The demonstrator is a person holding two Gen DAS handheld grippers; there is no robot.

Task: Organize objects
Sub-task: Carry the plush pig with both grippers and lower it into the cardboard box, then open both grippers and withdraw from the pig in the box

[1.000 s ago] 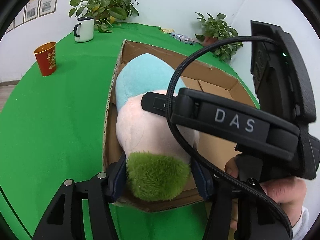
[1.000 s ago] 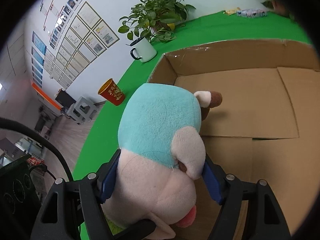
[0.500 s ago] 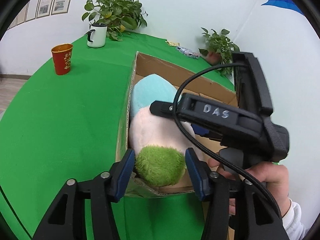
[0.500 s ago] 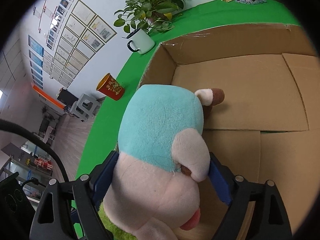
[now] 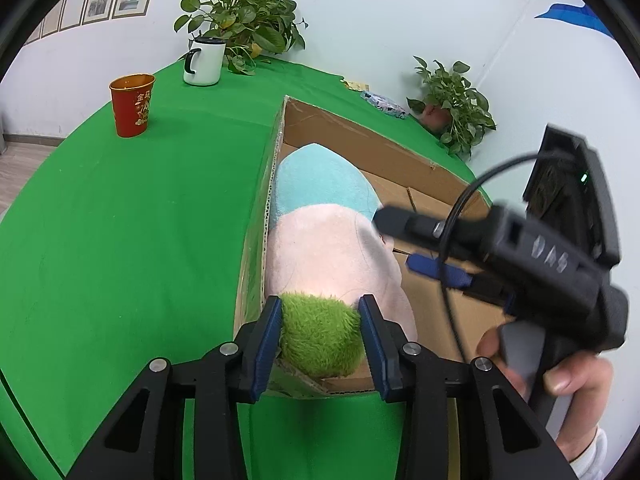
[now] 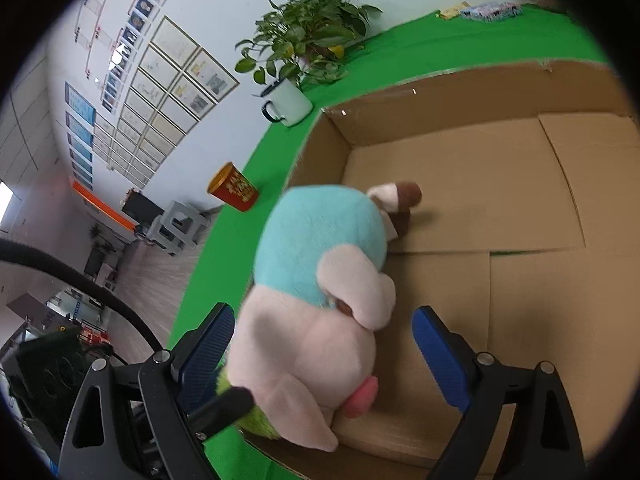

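Left wrist view: my left tongs (image 5: pixel 320 334) are closing on the green tuft of the plush toy (image 5: pixel 332 256), pads touching it, the toy lying in the cardboard box (image 5: pixel 360 140) on the green table (image 5: pixel 120 220). Right wrist view: my right tongs (image 6: pixel 324 344) are opening wide, pads clear of the toy's pink body (image 6: pixel 304 340)

A pale wall (image 5: pixel 380 20) runs behind a table covered in green cloth (image 5: pixel 120 220). Rows of framed papers (image 6: pixel 168 92) hang on it, with a blue shape (image 5: pixel 580 16) farther right. Leafy potted plants (image 5: pixel 244 24) stand against the wall. Beyond the table lies a wood-look floor (image 6: pixel 132 280), a grey stool (image 6: pixel 176 224), and what may be shelving, too blurred to tell.
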